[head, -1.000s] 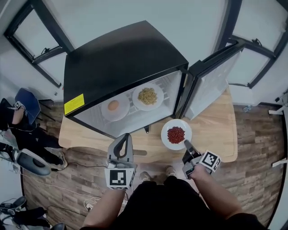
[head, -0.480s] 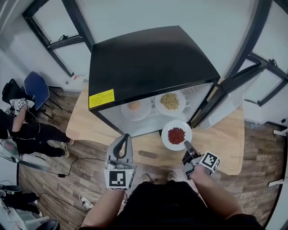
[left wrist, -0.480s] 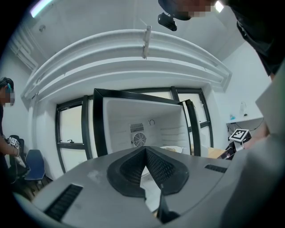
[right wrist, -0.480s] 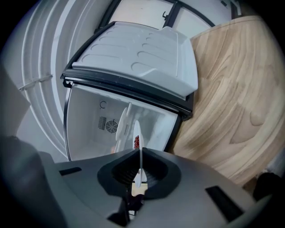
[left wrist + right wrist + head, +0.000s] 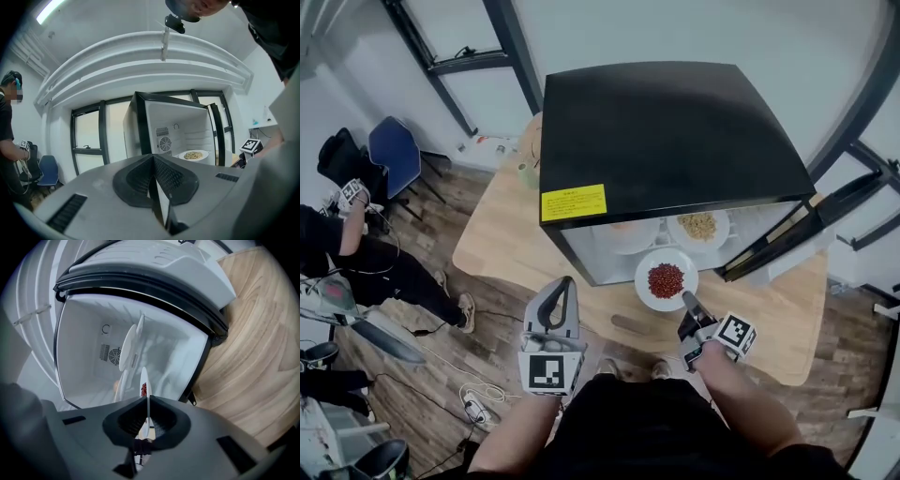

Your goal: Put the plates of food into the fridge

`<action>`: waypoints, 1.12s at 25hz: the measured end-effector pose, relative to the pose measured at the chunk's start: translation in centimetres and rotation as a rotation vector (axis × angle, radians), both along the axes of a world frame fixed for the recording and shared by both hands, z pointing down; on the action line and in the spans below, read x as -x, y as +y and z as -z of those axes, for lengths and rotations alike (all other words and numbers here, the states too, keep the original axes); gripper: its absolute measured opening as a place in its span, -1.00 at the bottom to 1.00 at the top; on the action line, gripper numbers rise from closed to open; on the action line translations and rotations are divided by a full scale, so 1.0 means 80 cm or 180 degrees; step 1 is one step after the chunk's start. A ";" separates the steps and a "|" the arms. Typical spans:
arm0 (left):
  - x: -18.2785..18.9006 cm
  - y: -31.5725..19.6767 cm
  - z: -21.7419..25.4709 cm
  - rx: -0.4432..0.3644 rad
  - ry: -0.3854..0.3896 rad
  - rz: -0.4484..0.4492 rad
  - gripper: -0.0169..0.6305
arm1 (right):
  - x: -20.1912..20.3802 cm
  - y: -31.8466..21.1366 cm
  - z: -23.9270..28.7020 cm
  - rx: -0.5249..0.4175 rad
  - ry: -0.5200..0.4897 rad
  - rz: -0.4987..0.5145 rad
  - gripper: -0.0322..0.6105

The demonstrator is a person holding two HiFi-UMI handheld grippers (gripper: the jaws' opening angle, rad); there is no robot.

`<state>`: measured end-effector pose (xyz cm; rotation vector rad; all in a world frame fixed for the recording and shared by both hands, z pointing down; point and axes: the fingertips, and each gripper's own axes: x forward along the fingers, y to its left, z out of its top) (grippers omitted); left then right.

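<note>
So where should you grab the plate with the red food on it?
By its bare near rim, coming in level from the person's side, one jaw above the edge and one below. The plate is shallow and flat, the red food is heaped in the middle, and only the rim is thin enough to pinch. The right gripper is shut on that edge.

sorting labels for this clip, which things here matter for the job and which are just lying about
Job: plate of red food, gripped by the right claw; fridge, door open; grain plate and second plate inside.
Lying about: blue chair; power strip on floor.
</note>
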<state>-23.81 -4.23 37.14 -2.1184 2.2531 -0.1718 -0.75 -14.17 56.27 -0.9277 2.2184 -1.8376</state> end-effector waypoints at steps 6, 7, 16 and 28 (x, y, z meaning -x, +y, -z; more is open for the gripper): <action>0.032 0.003 -0.003 -0.0020 0.0047 0.0079 -0.93 | 0.040 -0.007 -0.015 0.0039 0.0045 0.0065 -0.80; 0.038 0.004 -0.004 -0.0029 0.0047 0.0082 -0.93 | 0.046 -0.007 -0.018 0.0053 0.0073 0.0069 -0.80; 0.084 0.010 -0.021 0.0037 0.0136 0.0153 -0.93 | 0.090 -0.017 -0.035 0.0096 0.0136 0.0093 -0.80; 0.133 0.020 -0.036 0.0163 0.0191 0.0214 -0.93 | 0.131 -0.047 -0.059 0.0185 0.0165 -0.0137 -0.80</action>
